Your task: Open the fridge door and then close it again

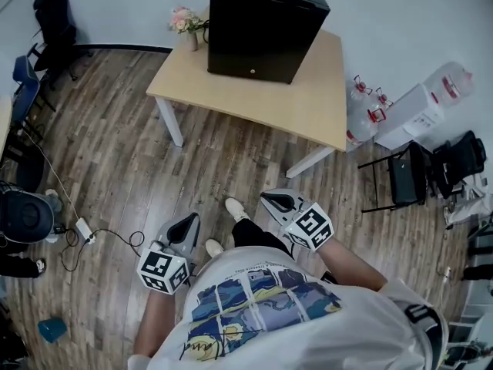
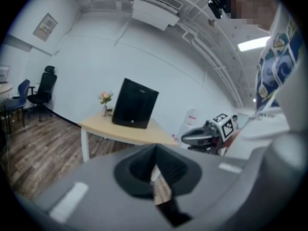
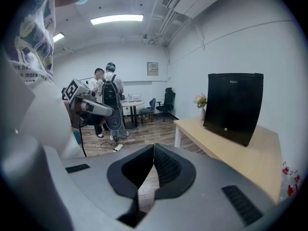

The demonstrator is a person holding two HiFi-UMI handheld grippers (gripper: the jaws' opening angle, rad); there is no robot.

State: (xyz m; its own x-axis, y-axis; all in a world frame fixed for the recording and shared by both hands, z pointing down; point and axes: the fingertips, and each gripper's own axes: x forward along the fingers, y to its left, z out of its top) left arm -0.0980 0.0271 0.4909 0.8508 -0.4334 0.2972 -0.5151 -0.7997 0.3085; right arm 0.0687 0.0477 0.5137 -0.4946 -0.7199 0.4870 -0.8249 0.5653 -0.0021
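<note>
Table (image 1: 308, 110) holding shut fridge (image 1: 262, 25), well ahead of left tool (image 1: 187, 222), right tool (image 1: 273, 200), both closed.

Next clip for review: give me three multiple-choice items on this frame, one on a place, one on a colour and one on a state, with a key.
1. Where does the fridge stand?
A) on the floor
B) on a chair
C) on the table

2. What colour is the fridge?
A) black
B) white
C) red

3. How do the left gripper and right gripper stand?
A) both open
B) both shut, empty
C) right shut on the door

Key:
1 C, its base rests on the wooden top.
2 A, every visible side is black.
3 B, each gripper view shows jaws together with nothing between.
</note>
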